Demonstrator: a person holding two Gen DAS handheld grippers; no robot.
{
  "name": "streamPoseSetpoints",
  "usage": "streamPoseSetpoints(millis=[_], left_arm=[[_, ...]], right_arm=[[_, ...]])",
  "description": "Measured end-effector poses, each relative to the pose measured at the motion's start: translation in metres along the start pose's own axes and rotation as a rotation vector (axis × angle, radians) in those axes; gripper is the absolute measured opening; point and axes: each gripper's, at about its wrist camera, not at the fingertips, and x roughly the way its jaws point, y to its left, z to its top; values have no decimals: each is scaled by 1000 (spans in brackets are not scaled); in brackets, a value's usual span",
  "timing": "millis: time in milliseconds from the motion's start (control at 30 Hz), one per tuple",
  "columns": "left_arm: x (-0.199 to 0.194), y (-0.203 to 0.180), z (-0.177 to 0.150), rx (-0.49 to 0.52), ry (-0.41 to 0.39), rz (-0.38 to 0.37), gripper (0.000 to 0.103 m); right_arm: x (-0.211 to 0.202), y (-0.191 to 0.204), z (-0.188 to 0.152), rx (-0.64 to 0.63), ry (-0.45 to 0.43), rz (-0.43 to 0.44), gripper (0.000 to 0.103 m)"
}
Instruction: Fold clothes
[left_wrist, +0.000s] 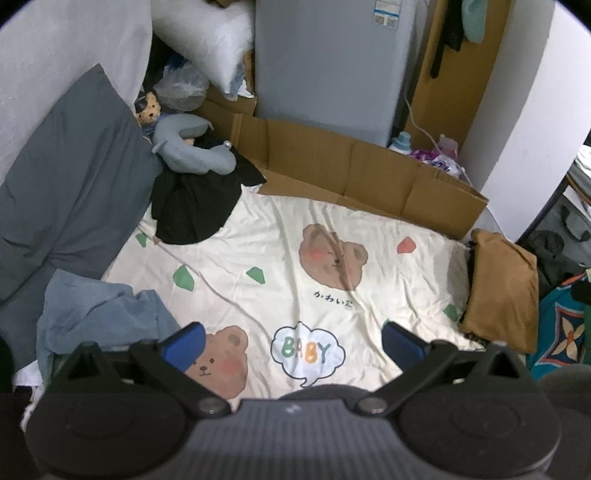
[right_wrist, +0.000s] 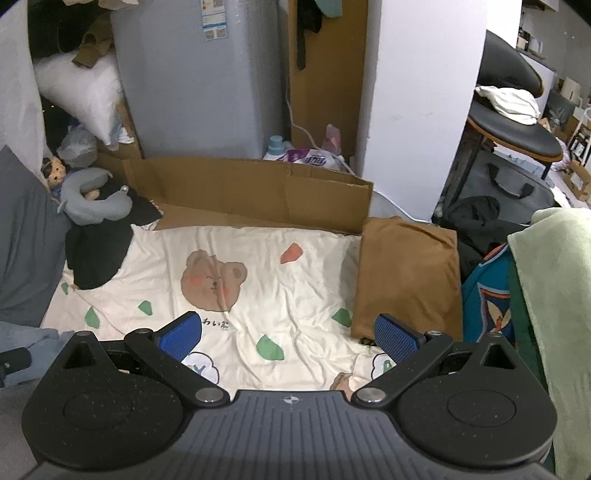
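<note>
A crumpled blue shirt (left_wrist: 99, 314) lies on the bear-print sheet (left_wrist: 277, 251); a folded brown garment (right_wrist: 402, 273) lies beside the cardboard (right_wrist: 258, 192); both grippers' jaws are apart, holding nothing

Cream bear-print sheet (left_wrist: 258, 236), brown folded garment (left_wrist: 502, 288), black garment (left_wrist: 195, 206), blue garment (left_wrist: 99, 314)

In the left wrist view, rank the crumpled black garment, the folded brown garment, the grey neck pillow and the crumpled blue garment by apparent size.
1. Crumpled black garment, crumpled blue garment and folded brown garment: too alike to rank, and fisheye nearness muddies it.
2. Grey neck pillow: smallest.
</note>
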Motion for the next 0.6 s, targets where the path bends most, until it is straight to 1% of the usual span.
streamPoseSetpoints(millis=[133,333,433,600], left_arm=[[-4,-3,-2,-2,-3,14,103],[1,-8,-3,10,18,46,103],[3,-7,-4,0,29,47,103],[4,-11,-7,32,37,69,103]], right_arm=[[2,4,-5,-22,8,18,102],[5,10,-12,-47,28,47,102],[6,11,-14,-58,24,43,102],[9,14,-18,-61,22,41,102]])
